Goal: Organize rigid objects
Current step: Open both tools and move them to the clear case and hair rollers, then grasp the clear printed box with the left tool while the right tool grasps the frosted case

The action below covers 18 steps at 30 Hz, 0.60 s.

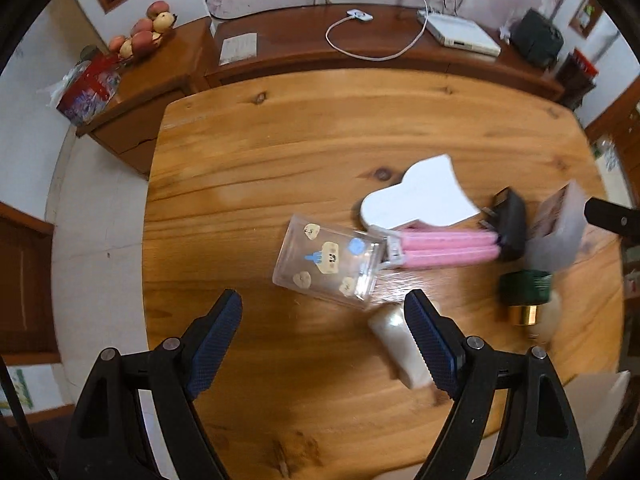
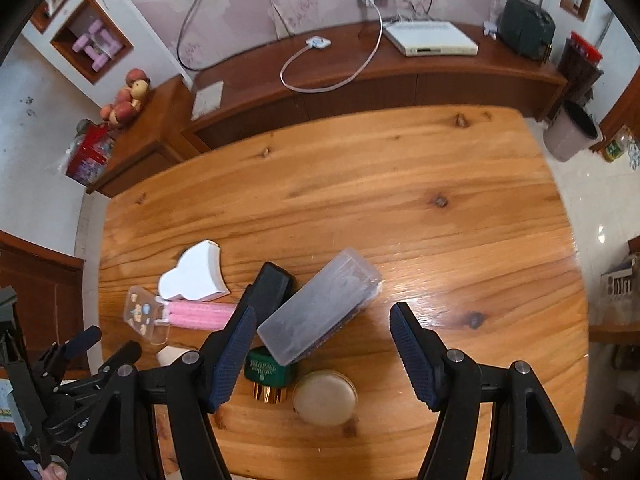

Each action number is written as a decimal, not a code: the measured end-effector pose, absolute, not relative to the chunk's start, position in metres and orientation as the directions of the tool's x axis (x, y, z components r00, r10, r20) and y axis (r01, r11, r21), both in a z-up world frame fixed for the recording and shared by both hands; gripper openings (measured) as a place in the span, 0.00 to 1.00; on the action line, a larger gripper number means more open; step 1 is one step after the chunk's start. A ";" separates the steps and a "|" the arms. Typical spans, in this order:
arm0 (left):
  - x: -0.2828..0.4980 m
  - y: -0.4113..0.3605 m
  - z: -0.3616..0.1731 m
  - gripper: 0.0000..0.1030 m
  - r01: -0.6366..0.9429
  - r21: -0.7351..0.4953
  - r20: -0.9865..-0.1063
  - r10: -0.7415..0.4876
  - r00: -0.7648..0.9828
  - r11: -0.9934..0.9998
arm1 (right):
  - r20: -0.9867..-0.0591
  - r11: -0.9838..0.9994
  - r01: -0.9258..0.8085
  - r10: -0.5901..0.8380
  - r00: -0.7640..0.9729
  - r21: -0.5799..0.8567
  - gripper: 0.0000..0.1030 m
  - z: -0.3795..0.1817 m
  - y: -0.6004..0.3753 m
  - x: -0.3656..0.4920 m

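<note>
Several small objects lie on the wooden table (image 1: 280, 152). A clear sticker-covered case (image 1: 328, 260) lies just ahead of my open, empty left gripper (image 1: 322, 332), with pink razors (image 1: 448, 248) beside it, a white heart-shaped box (image 1: 428, 196) behind, and a white bar (image 1: 396, 344) by the right finger. My right gripper (image 2: 324, 356) is open and empty above a frosted plastic case (image 2: 320, 304), a black charger (image 2: 268, 288), a green-and-gold bottle (image 2: 268, 376) and a round cream jar (image 2: 324, 398). The heart box (image 2: 196, 272) and pink razors (image 2: 200, 316) sit left.
A dark wooden sideboard (image 2: 360, 80) runs behind the table with a white router (image 2: 432, 38), a cable and a black box. A side cabinet (image 1: 152, 92) with fruit and a red box stands at left. A bin (image 2: 572, 132) stands on the floor at right.
</note>
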<state>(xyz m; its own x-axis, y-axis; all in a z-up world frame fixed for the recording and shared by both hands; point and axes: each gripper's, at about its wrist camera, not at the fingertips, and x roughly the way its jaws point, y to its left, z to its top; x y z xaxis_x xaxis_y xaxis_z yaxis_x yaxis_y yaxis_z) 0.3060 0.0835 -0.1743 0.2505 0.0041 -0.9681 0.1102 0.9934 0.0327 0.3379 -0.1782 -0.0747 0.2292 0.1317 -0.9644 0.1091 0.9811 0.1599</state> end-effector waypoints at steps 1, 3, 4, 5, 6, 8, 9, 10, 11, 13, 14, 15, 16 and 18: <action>0.309 0.082 -0.177 0.83 0.115 0.057 -0.967 0.027 0.254 0.992 | -0.966 0.980 0.113 0.137 0.220 0.164 0.68 -0.078 -0.178 0.339; 0.312 0.081 -0.182 0.83 0.132 0.079 -0.967 0.044 0.252 0.988 | -0.969 0.976 0.130 0.151 0.196 0.178 0.68 -0.087 -0.178 0.343; 0.314 0.082 -0.184 0.83 0.133 0.084 -0.968 0.049 0.248 0.988 | -0.970 0.974 0.137 0.151 0.190 0.178 0.68 -0.091 -0.178 0.345; 0.316 0.082 -0.187 0.83 0.133 0.087 -0.969 0.052 0.242 0.987 | -0.971 0.973 0.143 0.151 0.187 0.179 0.68 -0.092 -0.179 0.346; 0.317 0.083 -0.189 0.83 0.134 0.083 -0.970 0.050 0.237 0.988 | -0.972 0.973 0.148 0.149 0.183 0.177 0.68 -0.094 -0.180 0.346; 0.322 0.082 -0.195 0.83 0.141 0.075 -0.973 0.042 0.226 0.987 | -0.975 0.973 0.158 0.141 0.174 0.169 0.68 -0.098 -0.182 0.348; 0.323 0.082 -0.197 0.83 0.144 0.073 -0.975 0.040 0.221 0.987 | -0.976 0.973 0.161 0.137 0.169 0.165 0.68 -0.099 -0.182 0.349; 0.325 0.081 -0.200 0.83 0.147 0.071 -0.976 0.038 0.215 0.987 | -0.978 0.973 0.166 0.130 0.164 0.158 0.68 -0.102 -0.183 0.349; 0.326 0.080 -0.203 0.83 0.150 0.073 -0.977 0.040 0.210 0.986 | -0.978 0.973 0.171 0.126 0.164 0.154 0.68 -0.103 -0.183 0.350; 0.329 0.078 -0.208 0.83 0.151 0.073 -0.979 0.042 0.197 0.986 | -0.980 0.974 0.176 0.114 0.161 0.142 0.68 -0.105 -0.182 0.352; 0.330 0.077 -0.212 0.83 0.150 0.076 -0.981 0.047 0.188 0.986 | -0.981 0.975 0.175 0.108 0.159 0.136 0.68 -0.107 -0.180 0.352; 0.331 0.077 -0.215 0.85 0.147 0.079 -0.983 0.052 0.178 0.986 | -0.983 0.977 0.171 0.102 0.154 0.128 0.68 -0.108 -0.178 0.353; 0.331 0.078 -0.215 0.84 0.140 0.068 -0.982 0.042 0.182 0.988 | -0.985 0.979 0.166 0.098 0.144 0.121 0.68 -0.111 -0.176 0.354; 0.333 0.083 -0.216 0.84 0.121 0.040 -0.985 0.019 0.170 0.992 | -0.988 0.981 0.163 0.087 0.126 0.108 0.67 -0.114 -0.173 0.355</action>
